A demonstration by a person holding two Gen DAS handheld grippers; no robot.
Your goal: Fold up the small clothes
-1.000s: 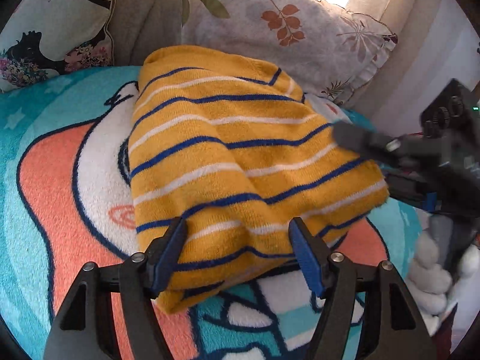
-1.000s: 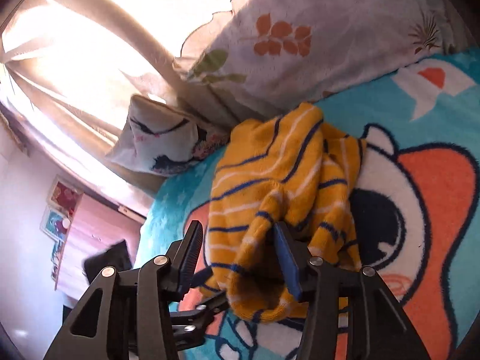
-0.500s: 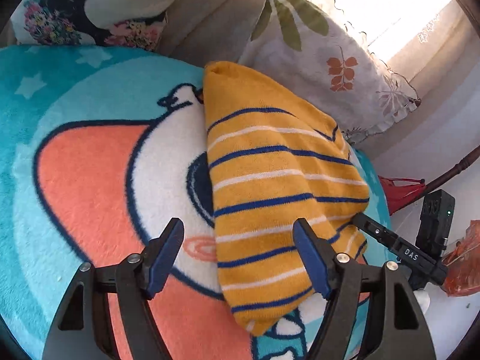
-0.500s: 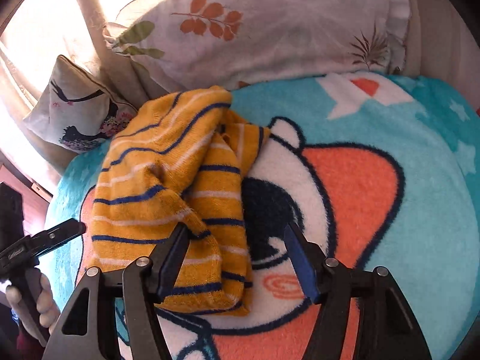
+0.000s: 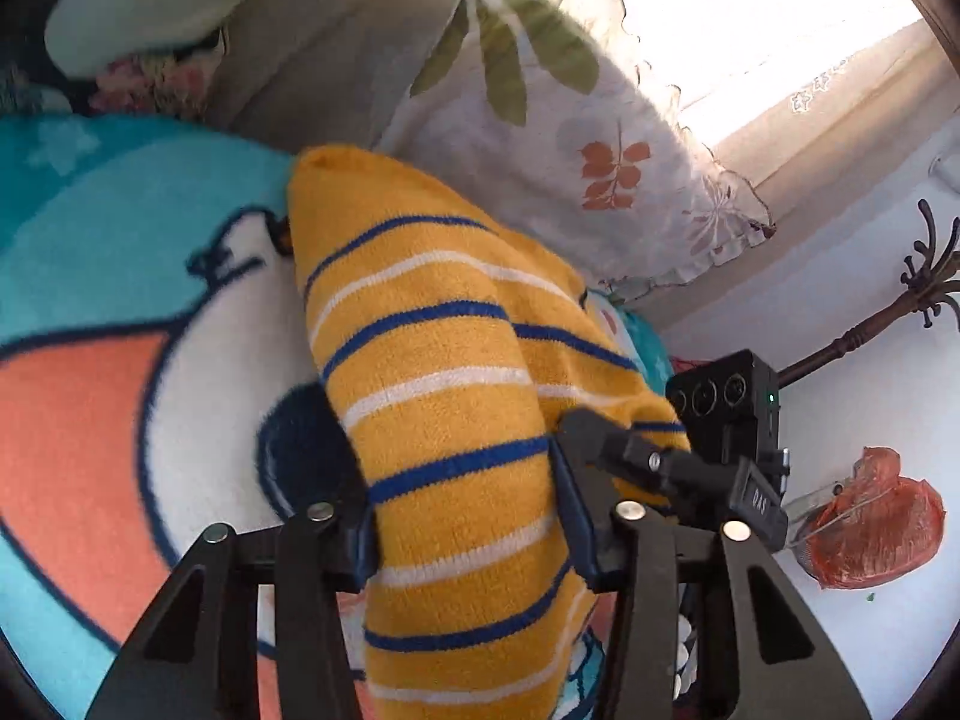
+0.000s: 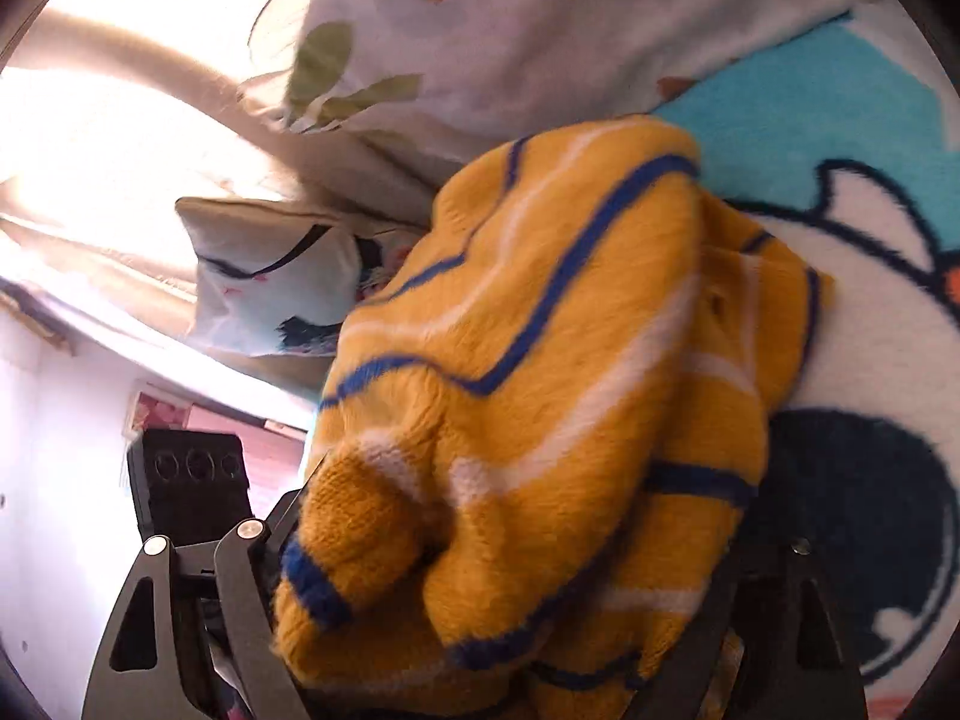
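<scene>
A folded yellow knit sweater [image 5: 444,396] with blue and white stripes lies on a cartoon-print blanket [image 5: 90,420]. My left gripper [image 5: 462,522] is open, its jaws straddling the near end of the sweater. In the right wrist view the sweater [image 6: 540,396] bulges up and fills the space between the wide-set jaws of my right gripper [image 6: 510,588], hiding the fingertips. The right gripper also shows in the left wrist view [image 5: 690,468], at the sweater's right edge.
A leaf-print pillow [image 5: 570,120] lies behind the sweater, and a second pillow [image 6: 270,276] with a dark print at the side. The bed edge is at the right, with a red bag [image 5: 870,528] and white wall beyond.
Both grippers have moved in onto the sweater from opposite ends. The cloth now lies between each pair of jaws, and its end has bunched up at the right gripper.
</scene>
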